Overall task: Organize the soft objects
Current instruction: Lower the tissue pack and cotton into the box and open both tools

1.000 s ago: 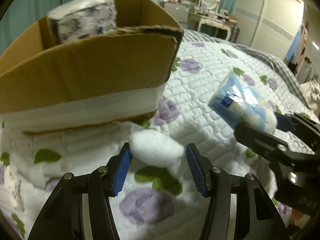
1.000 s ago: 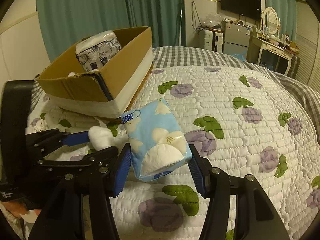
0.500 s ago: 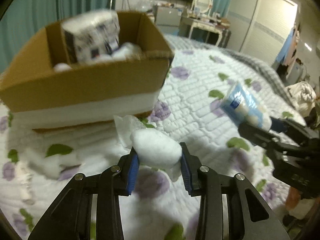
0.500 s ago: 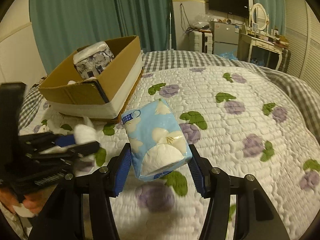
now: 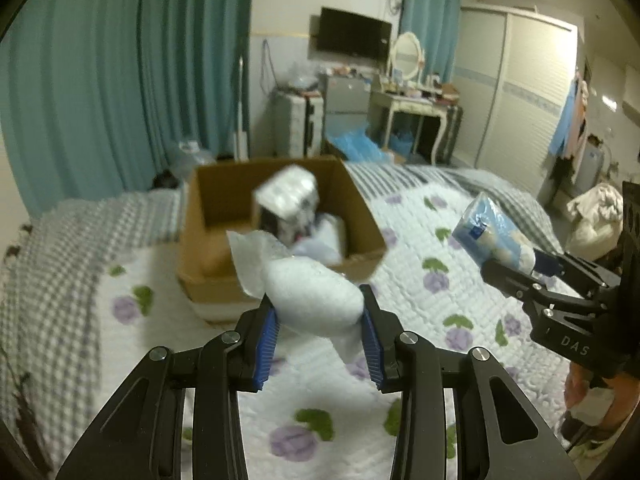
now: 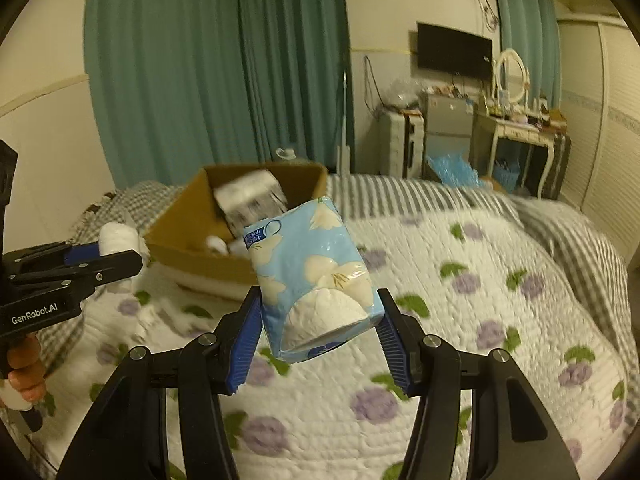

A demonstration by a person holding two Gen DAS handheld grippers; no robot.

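You are working under dim, yellowish indoor light that seems to be coming from overhead, though no lamp is showing. Both fisheye views are bending the room hard at the edges, with black corners closing in. The far cardboard box [image 5: 280,216] and the quilt [image 6: 460,320] are smearing with motion blur, while the near black gripper frames are staying crisp. Glare is glinting off the blue tissue pack [image 6: 312,276].

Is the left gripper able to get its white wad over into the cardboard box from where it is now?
Probably yes. The left gripper holds the white wad raised above the quilt, and the cardboard box lies straight ahead with its top open. Only the patterned pack fills part of it.
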